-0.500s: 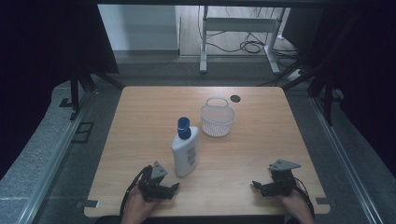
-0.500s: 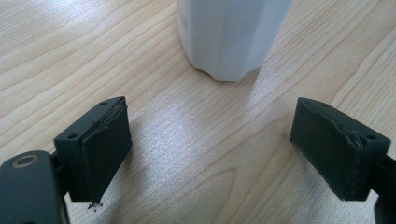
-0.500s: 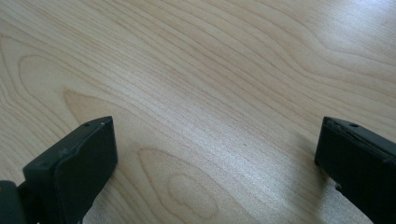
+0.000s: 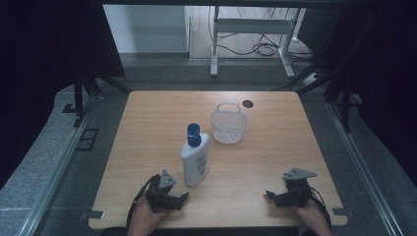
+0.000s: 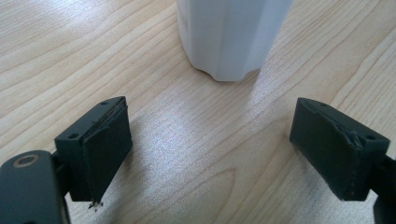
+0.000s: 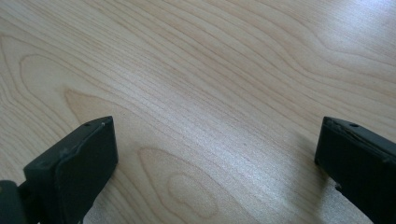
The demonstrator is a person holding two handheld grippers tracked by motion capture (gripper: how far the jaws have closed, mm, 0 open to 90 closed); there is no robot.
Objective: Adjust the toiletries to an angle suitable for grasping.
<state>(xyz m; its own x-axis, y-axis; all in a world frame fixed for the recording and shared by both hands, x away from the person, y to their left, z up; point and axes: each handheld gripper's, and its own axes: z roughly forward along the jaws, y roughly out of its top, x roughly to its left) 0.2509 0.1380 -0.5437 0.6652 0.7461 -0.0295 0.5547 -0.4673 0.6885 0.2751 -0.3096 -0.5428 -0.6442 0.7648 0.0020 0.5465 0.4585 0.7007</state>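
Note:
A white bottle (image 4: 195, 161) with a blue cap stands upright near the middle of the wooden table (image 4: 147, 128); its base (image 5: 231, 39) shows close ahead in the left gripper view. Behind it to the right sits a white mesh basket (image 4: 229, 126) with its handle up. My left gripper (image 4: 183, 197) rests near the front edge, just left of the bottle, open with bare wood between its jaws (image 5: 233, 154). At the front right my right gripper (image 4: 269, 195) lies open too, over bare tabletop (image 6: 215, 154).
A small black round hole (image 4: 247, 103) sits in the table near its far edge. Beyond the table stand a metal frame's legs (image 4: 214, 54) and cables on the floor. Dark curtains hang on both sides. A wide bare stretch of table lies between the two grippers.

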